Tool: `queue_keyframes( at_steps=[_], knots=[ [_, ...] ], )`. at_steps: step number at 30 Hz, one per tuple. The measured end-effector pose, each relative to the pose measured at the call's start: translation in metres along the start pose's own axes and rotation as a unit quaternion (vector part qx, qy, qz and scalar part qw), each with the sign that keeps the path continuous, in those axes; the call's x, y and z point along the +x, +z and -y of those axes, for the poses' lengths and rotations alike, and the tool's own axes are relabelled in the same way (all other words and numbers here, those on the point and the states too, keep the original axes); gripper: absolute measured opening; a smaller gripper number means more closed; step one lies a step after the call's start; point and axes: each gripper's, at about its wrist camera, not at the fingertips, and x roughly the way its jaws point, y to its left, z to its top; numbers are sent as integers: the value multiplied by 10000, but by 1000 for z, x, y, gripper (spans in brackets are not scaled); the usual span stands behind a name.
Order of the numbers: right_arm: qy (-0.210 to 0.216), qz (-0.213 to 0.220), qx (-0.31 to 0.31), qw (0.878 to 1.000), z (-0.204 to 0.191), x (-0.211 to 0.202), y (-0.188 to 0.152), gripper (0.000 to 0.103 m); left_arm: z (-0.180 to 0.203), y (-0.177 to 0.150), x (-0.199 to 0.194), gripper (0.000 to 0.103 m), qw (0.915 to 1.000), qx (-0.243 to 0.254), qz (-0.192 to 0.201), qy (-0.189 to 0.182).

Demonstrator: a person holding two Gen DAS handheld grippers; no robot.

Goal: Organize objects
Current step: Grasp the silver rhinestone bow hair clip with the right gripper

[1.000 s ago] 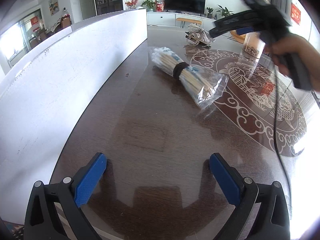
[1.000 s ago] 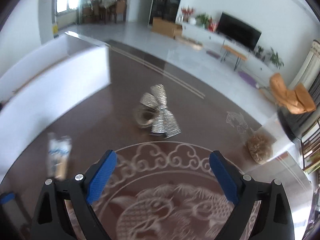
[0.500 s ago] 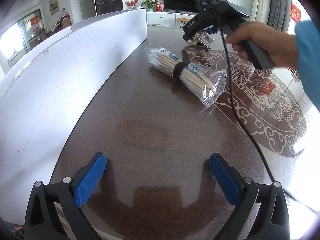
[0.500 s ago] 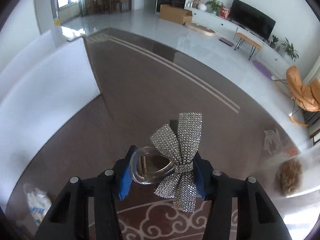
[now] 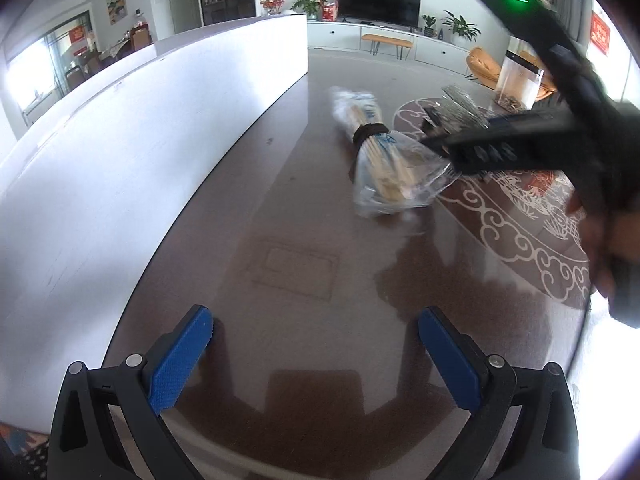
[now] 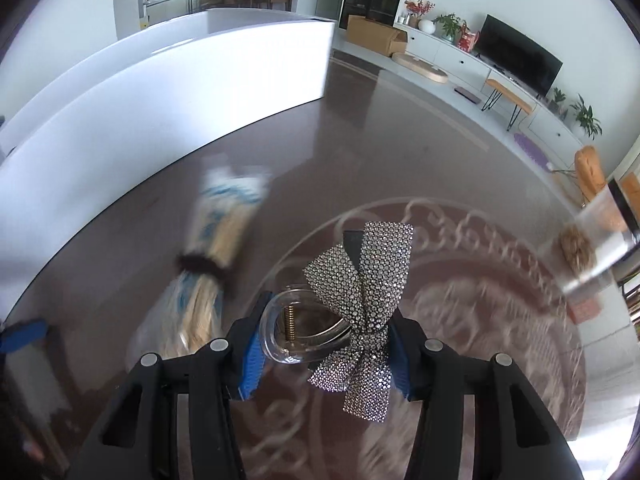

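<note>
Right gripper (image 6: 326,350) is clamped on the bow clip (image 6: 360,300), carrying it above the table (image 5: 288,208), left gripper (image 5: 314,354) wide open and empty, so next it probably needs a drop spot.

The left gripper (image 5: 316,350) gapes wide over the table (image 5: 280,208); a bagged stick bundle (image 5: 384,160) lies toward its far edge.

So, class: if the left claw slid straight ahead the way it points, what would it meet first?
Bare table first; the left claw is open and empty. Further on, probably the bagged chopstick bundle, slightly to its right, though depth is unclear.
</note>
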Motion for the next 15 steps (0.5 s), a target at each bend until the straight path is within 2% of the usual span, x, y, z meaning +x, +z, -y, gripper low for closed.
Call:
queue_keyframes(
  at_steps=[3, 6, 11, 15],
  knots=[
    [-24, 15, 46, 10000, -8, -13, -17, 51, -2, -1, -2, 103, 9999, -73, -52, -52],
    [-105, 69, 422, 9990, 1, -27, -38, 51, -4, -1, -3, 103, 9999, -115, -51, -111],
    [-657, 97, 1188, 9907, 24, -56, -85, 51, 4, -4, -3, 103, 10000, 5, -59, -2],
    [-1122, 192, 1688, 9791, 46, -78, -121, 51, 3, -5, -3, 103, 10000, 10, -45, -5]
  ],
)
